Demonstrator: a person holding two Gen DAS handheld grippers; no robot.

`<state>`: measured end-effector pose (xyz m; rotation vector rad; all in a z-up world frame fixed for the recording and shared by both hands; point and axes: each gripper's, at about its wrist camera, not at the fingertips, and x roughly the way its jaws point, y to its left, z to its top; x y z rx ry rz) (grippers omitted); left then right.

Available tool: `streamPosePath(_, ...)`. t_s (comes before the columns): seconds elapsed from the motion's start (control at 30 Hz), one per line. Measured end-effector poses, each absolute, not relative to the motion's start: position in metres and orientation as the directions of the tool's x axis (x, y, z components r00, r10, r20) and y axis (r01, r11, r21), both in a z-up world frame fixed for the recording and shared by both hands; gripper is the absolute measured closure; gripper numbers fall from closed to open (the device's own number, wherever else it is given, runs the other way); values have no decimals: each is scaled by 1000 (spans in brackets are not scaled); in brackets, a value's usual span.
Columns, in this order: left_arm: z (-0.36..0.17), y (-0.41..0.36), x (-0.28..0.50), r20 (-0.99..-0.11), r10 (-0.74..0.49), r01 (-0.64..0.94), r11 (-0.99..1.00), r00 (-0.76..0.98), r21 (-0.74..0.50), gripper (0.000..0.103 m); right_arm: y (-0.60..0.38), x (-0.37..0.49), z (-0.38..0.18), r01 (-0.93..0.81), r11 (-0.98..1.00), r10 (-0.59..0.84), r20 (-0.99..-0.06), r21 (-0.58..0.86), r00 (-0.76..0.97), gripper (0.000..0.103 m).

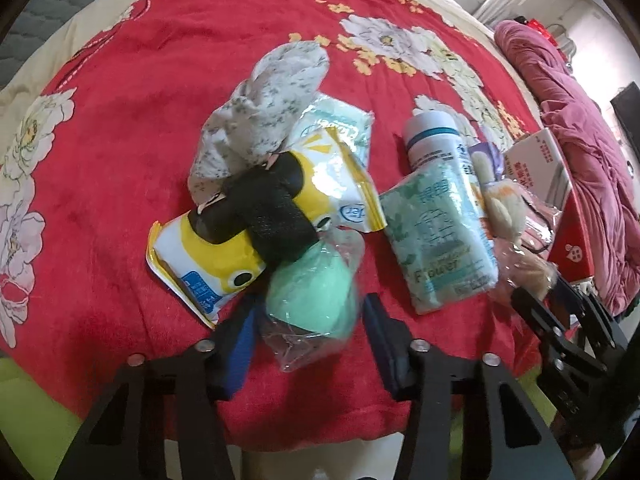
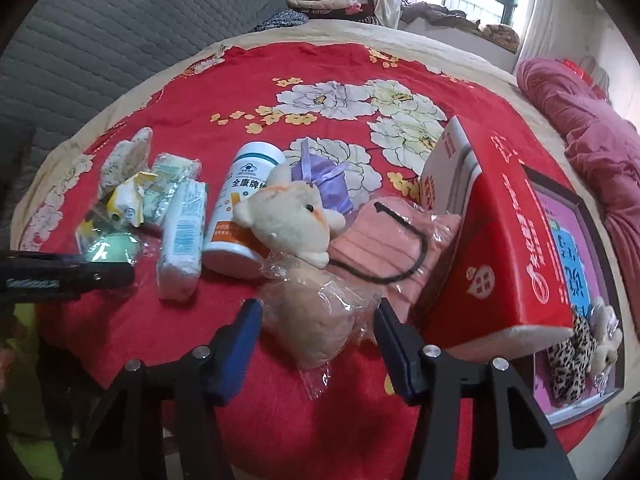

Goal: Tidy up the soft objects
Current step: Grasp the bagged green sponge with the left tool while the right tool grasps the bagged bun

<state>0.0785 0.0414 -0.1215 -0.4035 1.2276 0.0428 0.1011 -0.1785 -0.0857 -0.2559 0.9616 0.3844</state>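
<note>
Grippers [image 1: 306,316] [image 2: 318,332] astride wrapped sponges, red blanket [image 1: 120,140]

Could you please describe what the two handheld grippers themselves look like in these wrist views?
Both the left gripper and the right gripper are matte black frames of angular struts with triangular cut-outs, joined by round silver pivot bolts. Each has two flat fingers faced with blue pads. No cables, hands or sleeves are visible.

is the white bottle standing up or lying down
Lying down: the white bottle rests on its side on the red blanket, label facing up.
</note>
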Motion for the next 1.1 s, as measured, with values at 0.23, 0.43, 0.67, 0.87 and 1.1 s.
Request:
streamPosePath(0.23,-115,37,74,-914,-203,-226,929,353,-293,59,-190,98,-83,-414,910,245,-844,29,478,47)
streamPosePath(0.43,-109,29,71,-906,-223,-196,931,361,-307,59,-196,95,-78,-405,913,261,-836,51,483,48)
streamPosePath(0.67,-95,26,65,-891,-232,-178,930,390,-320,60,-199,98,-73,-389,918,274,-824,71,495,50)
streamPosePath(0.87,-75,23,60,-876,-229,-160,933,425,-322,60,-207,96,-50,-369,925,291,-791,90,538,50)
streamPosePath(1.1,-44,5,60,-852,-238,-112,940,466,-323,60,-225,92,-20,-341,933,306,-750,114,587,50)
